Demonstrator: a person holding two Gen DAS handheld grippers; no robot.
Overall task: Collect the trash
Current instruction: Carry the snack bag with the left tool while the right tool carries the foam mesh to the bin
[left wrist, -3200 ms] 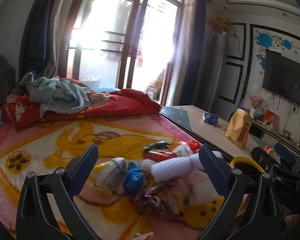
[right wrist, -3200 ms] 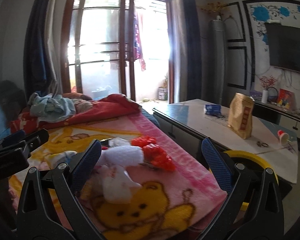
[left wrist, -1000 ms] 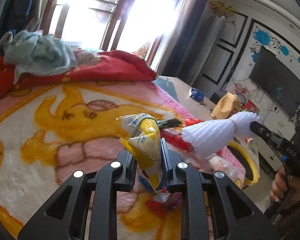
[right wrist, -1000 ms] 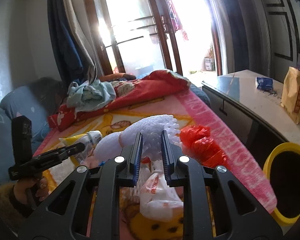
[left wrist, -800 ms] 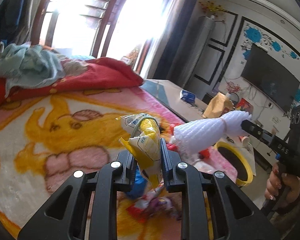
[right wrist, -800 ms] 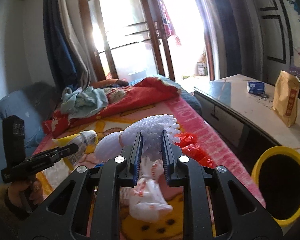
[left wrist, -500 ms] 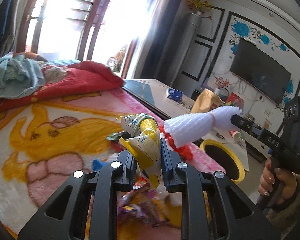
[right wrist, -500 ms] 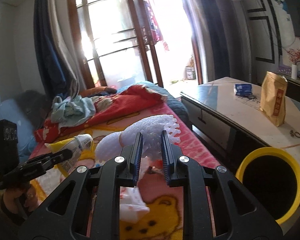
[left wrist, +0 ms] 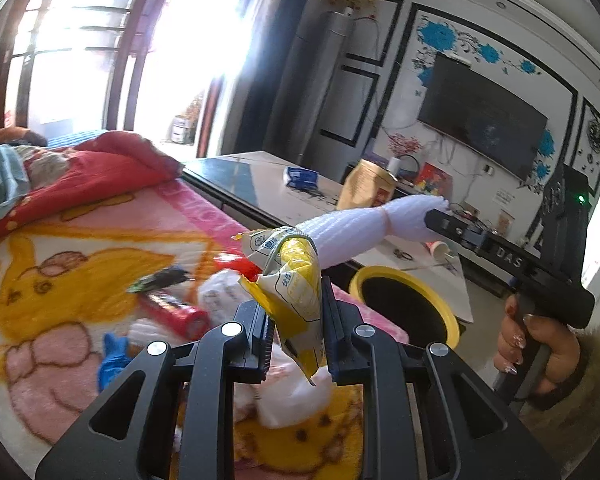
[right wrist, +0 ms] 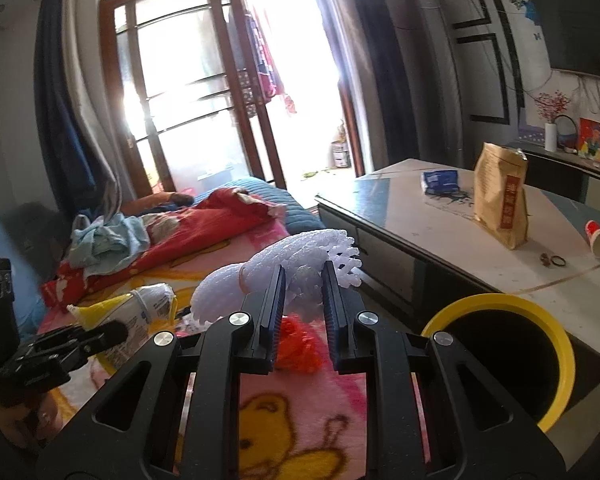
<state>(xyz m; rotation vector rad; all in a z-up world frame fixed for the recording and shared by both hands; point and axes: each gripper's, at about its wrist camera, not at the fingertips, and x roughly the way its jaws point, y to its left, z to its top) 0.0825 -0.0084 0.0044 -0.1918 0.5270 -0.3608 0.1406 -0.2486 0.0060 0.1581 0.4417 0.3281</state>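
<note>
My left gripper (left wrist: 296, 312) is shut on a crumpled yellow and white wrapper (left wrist: 296, 280), held above the blanket. My right gripper (right wrist: 302, 284) is shut on a white foam net sleeve (right wrist: 284, 264); in the left wrist view that foam sleeve (left wrist: 360, 232) sticks out leftward from the right gripper (left wrist: 434, 218), held by a hand (left wrist: 536, 348). A yellow-rimmed black bin (right wrist: 540, 340) stands on the floor to the right of the bed, also seen as the bin (left wrist: 440, 300) below the foam. In the right wrist view the wrapper (right wrist: 136, 312) shows at the left gripper's tip.
Several pieces of trash lie on the pink cartoon blanket (left wrist: 60, 264): a red wrapper (left wrist: 172, 312), a white bag (left wrist: 224, 296), a blue scrap (left wrist: 114, 356), red plastic (right wrist: 300, 344). A low table (right wrist: 440, 240) with a brown paper bag (right wrist: 500, 208) stands right of the bin.
Both grippers, each keeping its piece of trash, have swung right from over the blanket towards the yellow bin, which now shows larger and nearer in both views.
</note>
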